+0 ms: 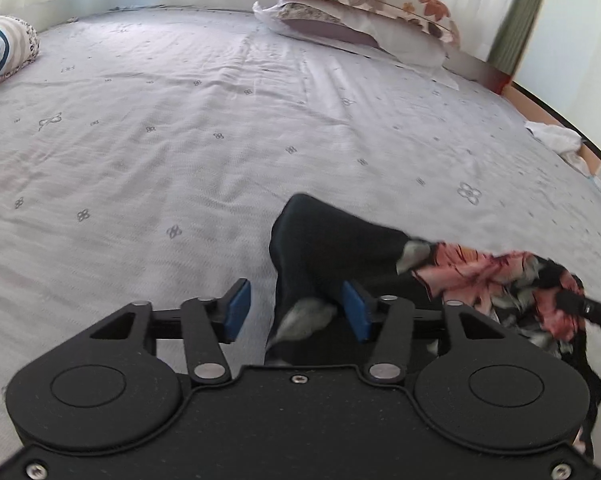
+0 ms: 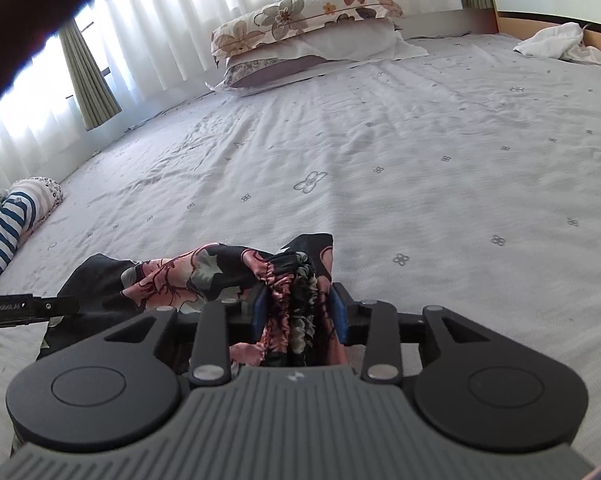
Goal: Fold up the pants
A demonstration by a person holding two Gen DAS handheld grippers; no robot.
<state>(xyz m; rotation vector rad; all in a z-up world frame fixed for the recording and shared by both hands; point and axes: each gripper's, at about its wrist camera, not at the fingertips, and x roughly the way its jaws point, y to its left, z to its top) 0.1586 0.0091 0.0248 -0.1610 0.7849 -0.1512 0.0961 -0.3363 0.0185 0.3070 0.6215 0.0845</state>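
Note:
The pants (image 1: 332,248) are black with a pink and grey floral print, held bunched above the grey bedsheet. In the left wrist view my left gripper (image 1: 296,310) is open, its blue pads (image 1: 238,308) wide apart, with a dark fold of the pants hanging between them closer to the right pad. In the right wrist view my right gripper (image 2: 298,314) is shut on the gathered elastic waistband of the pants (image 2: 296,300). The right gripper's black tip shows at the right in the left wrist view (image 1: 580,306), and the left gripper shows at the far left in the right wrist view (image 2: 24,308).
The bed (image 1: 180,140) has a pale grey sheet with small flower marks. Stacked floral pillows (image 1: 360,4) lie at the far side. A striped rolled cloth (image 2: 8,220) lies at the left edge. A white crumpled cloth (image 2: 552,42) lies at the far right by the wooden bed frame.

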